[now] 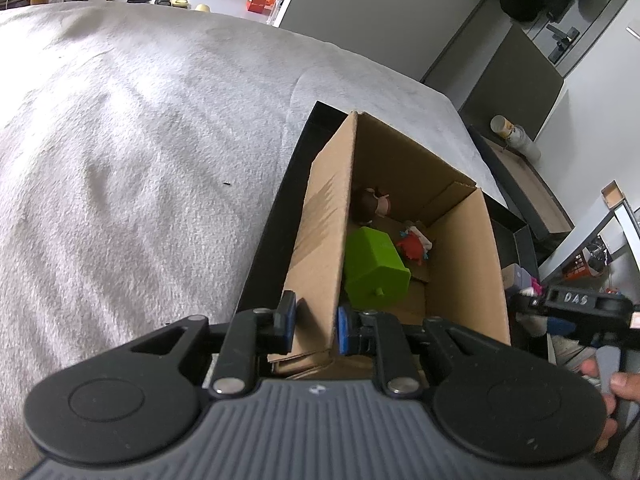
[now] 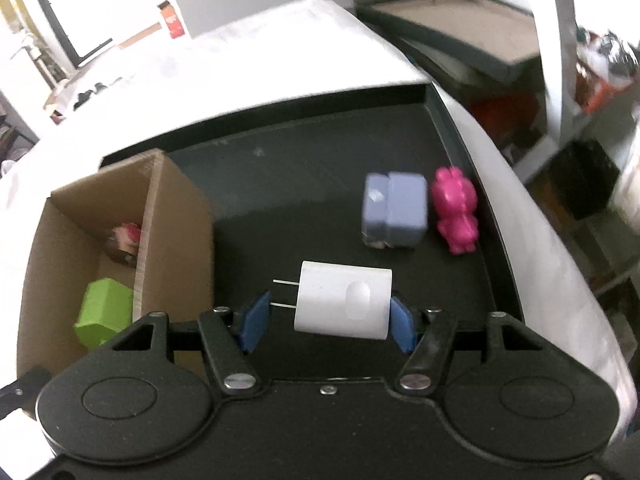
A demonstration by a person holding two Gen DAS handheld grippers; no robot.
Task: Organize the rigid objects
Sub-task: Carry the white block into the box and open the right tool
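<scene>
Left tongs point(image 1: 314, 326): clamped on the near wall of the cardboard box point(image 1: 466, 264). Right tongs point(image 2: 326, 320): gripping a white plug adapter point(image 2: 343, 306), prongs pointing left, over the black tray point(image 2: 312, 168). Box contains green block point(image 1: 374, 270), red toy point(image 1: 412, 246), brown figurine point(image 1: 370, 204). Further on tray: blue-grey block point(image 2: 394, 210) just beside pink figurine point(image 2: 456, 210).

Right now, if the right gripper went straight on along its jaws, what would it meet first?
The white charger already sits between the jaws of the right gripper. Beyond it, probably the blue-grey block on the black tray; depth is unclear.
</scene>
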